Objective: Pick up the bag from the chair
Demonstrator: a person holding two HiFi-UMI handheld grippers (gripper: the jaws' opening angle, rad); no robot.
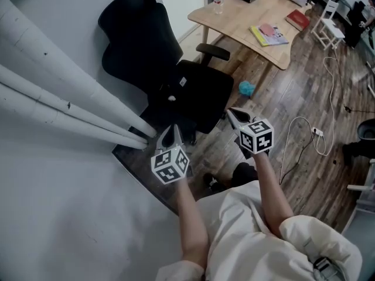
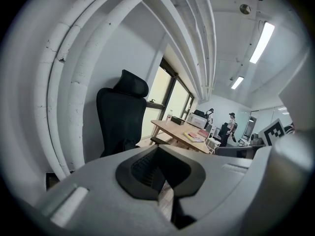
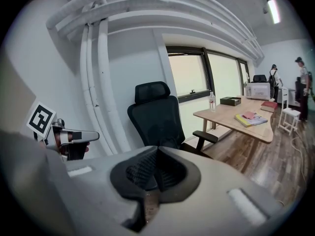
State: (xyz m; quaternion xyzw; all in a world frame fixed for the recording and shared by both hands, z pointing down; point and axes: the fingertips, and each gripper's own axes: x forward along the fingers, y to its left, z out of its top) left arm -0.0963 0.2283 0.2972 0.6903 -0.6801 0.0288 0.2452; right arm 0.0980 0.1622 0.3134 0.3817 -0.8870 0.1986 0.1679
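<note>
A black office chair point(image 1: 176, 69) stands against the wall. On its seat lies a black bag point(image 1: 176, 91) with small white tags, hard to tell apart from the dark seat. My left gripper point(image 1: 171, 132) hovers just in front of the seat's near edge, shut and empty. My right gripper point(image 1: 233, 116) is to the right of the seat's front corner, also shut with nothing in it. In the left gripper view the jaws point(image 2: 157, 151) meet below the chair point(image 2: 120, 117). In the right gripper view the jaws point(image 3: 156, 150) cover the seat of the chair point(image 3: 157, 114).
White pipes point(image 1: 58, 98) run along the wall at left. A wooden table point(image 1: 258, 22) with a bottle point(image 1: 218, 2), books and boxes stands behind the chair. A teal ball point(image 1: 246, 88) and cables point(image 1: 304, 139) lie on the wood floor. Two people point(image 3: 301, 82) stand far off.
</note>
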